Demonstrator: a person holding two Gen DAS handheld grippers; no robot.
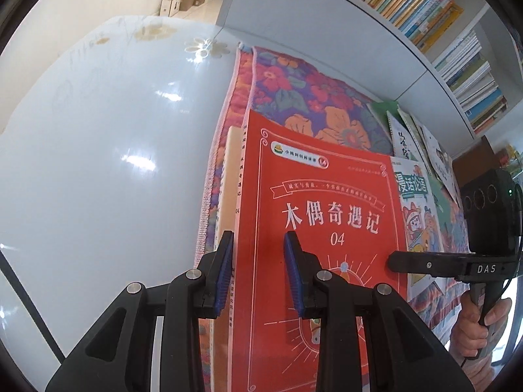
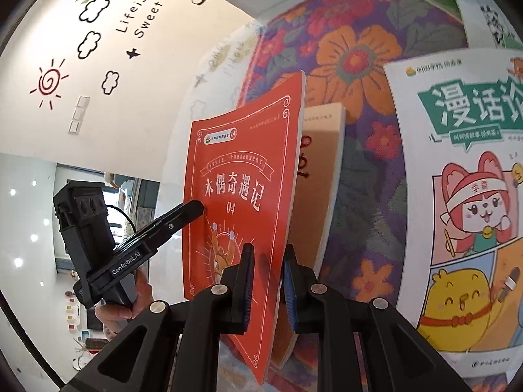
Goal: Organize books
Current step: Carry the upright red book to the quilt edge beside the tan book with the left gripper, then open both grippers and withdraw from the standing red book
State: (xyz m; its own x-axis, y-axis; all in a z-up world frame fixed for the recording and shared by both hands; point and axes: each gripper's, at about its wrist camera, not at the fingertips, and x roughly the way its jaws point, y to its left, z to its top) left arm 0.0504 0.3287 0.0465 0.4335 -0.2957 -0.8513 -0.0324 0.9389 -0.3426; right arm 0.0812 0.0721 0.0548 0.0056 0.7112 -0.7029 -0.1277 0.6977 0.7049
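Left gripper [image 1: 258,245] clamps red book [image 1: 327,228] at its spine edge; right gripper [image 2: 268,258] grips the opposite edge; comic book [image 2: 457,196] lies at three o'clock.

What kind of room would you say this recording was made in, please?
Probably a child's room or reading corner at home. White shelves are packed with thin, colourful books, a wall carries cloud, sun and "Life is Sweet" decals, and children's picture books lie on a floral cloth.
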